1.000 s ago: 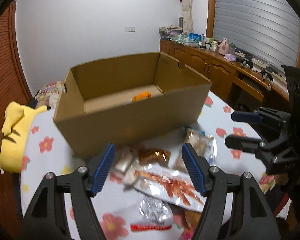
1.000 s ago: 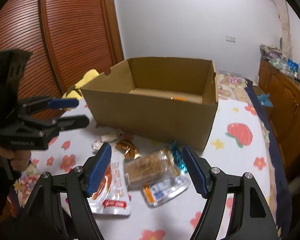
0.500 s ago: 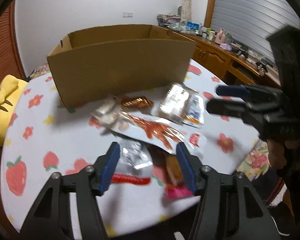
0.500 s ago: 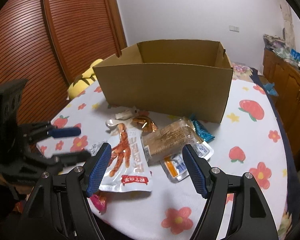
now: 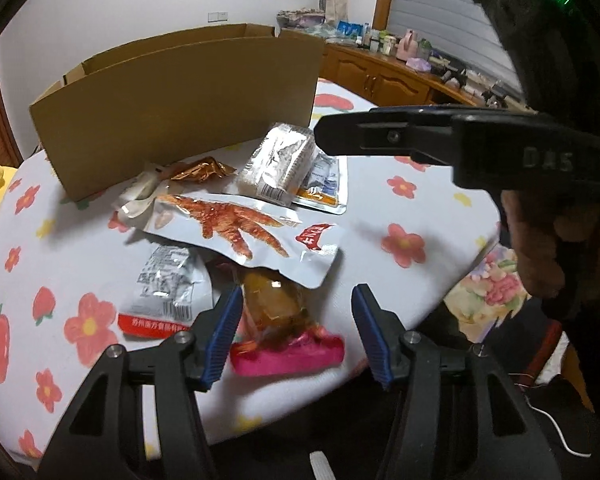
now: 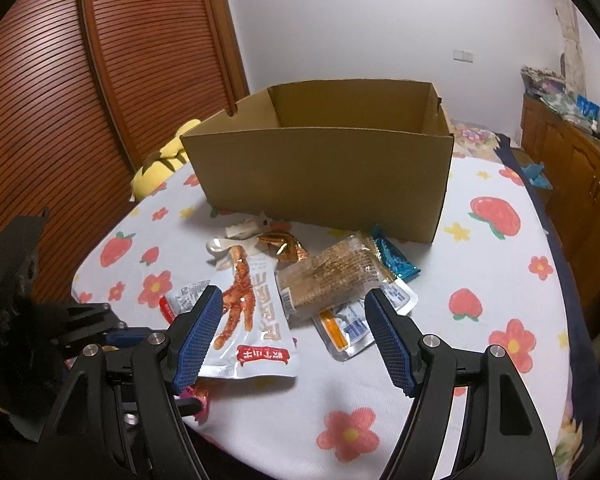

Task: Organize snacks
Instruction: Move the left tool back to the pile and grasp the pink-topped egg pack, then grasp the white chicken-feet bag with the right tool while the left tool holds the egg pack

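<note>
A pile of snack packets lies on the flowered tablecloth (image 5: 404, 216) in front of an open cardboard box (image 5: 180, 96). My left gripper (image 5: 296, 334) is open, its fingers on either side of a pink-ended packet with an amber snack (image 5: 280, 332). A chicken-foot packet (image 5: 240, 232) overlaps that packet's far end. My right gripper (image 6: 294, 336) is open and empty, low over the chicken-foot packet (image 6: 256, 312) and a brown cracker pack (image 6: 332, 276). The right gripper also shows in the left wrist view (image 5: 440, 136).
A silver packet with a red band (image 5: 160, 292), a gold wrapper (image 5: 200, 170), a clear cracker pack (image 5: 278, 164), a blue wrapper (image 6: 394, 258) and an orange-and-white sachet (image 6: 352, 324) lie around. A yellow plush toy (image 6: 160, 164) sits left of the box. The table edge is close in front.
Both grippers have pulled back from the box and dropped toward the snack pile. The left gripper has moved down around the pink-ended packet at the table's near edge.
</note>
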`<state>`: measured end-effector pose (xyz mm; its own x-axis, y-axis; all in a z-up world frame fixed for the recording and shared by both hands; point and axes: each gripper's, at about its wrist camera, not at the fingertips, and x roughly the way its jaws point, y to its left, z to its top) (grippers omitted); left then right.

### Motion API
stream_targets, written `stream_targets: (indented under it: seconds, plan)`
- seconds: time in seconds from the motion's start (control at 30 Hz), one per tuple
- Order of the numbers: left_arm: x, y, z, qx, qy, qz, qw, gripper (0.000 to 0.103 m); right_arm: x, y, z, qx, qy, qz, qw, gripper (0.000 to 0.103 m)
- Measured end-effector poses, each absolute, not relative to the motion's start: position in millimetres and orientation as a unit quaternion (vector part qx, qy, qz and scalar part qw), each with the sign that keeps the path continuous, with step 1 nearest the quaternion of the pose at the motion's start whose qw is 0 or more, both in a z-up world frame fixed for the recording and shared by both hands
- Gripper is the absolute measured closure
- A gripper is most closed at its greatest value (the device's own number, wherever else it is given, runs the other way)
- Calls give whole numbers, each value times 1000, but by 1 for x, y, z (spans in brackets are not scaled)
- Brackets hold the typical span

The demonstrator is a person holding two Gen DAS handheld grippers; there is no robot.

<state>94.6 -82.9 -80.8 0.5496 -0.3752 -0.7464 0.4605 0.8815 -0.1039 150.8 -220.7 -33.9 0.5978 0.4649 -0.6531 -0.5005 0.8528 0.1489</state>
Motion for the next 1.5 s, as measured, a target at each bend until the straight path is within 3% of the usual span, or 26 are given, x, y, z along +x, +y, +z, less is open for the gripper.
stream_targets:
  seconds: [0.13,0.23,0.27,0.33,1.5]
  plan:
    - [104,-87,-88,65,419,-222,878,48,151,-219,-35,-24,359,272,892,28]
    - [104,-89,-100,102,419,-200,880,56,151,-218,-35,-25,359,273,892,28]
    - [104,-88,-102,102,422,-202,878,64,150,-218,-35,-25,360,274,892,28]
    - [105,-81,-102,81,422,-215,877,67,151,-217,-36,-26,361,274,891,28]
    - [80,26,-60,-21,372,-159,914,67,177,-155,-76,-57,414,331,846,28]
